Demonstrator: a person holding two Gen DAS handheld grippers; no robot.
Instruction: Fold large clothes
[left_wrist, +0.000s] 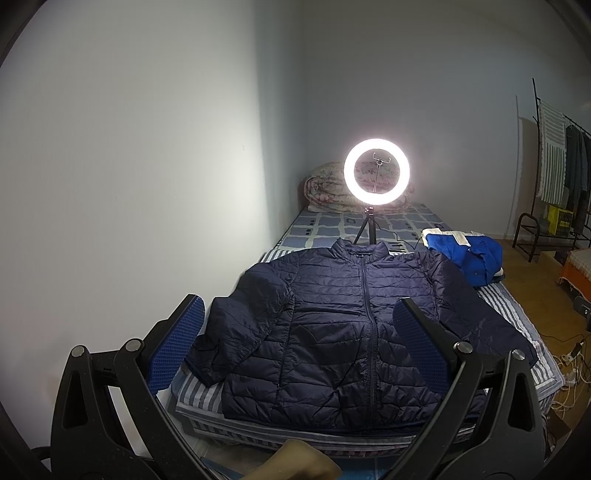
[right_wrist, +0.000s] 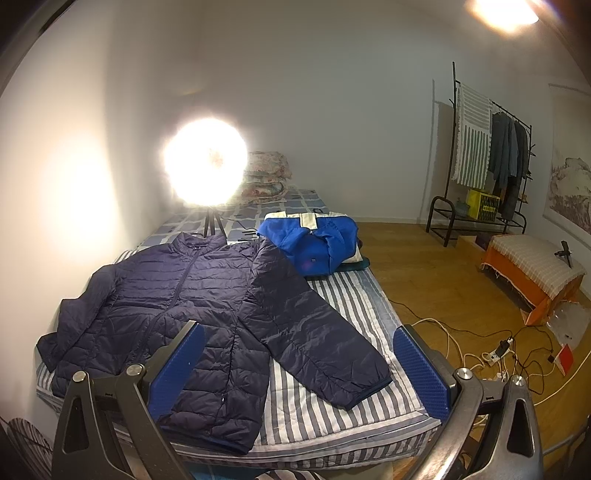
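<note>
Jacket (left_wrist: 332, 332) lies flat, zipped, mid-frame on the bed (right_wrist: 332, 424), sleeves spread. Left gripper (left_wrist: 299, 339) and right gripper (right_wrist: 299, 365) hover wide open, empty. Slick quilted fabric may slip, and a sleeve could slide off the bed's right edge.

The grey-and-white striped bed (right_wrist: 332, 306) fills the frame's centre, bearing a flat navy quilted jacket (right_wrist: 177, 306), folded bright-blue garment (right_wrist: 314, 243), ring-light tripod (right_wrist: 212, 223), rolled floral quilt (right_wrist: 266, 177).

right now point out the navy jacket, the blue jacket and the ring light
navy jacket (left_wrist: 332, 325), left wrist view, chest panel beside the zip
blue jacket (right_wrist: 314, 243), right wrist view, front of the bundle
ring light (left_wrist: 376, 170), left wrist view, phone clip stem inside the ring
</note>
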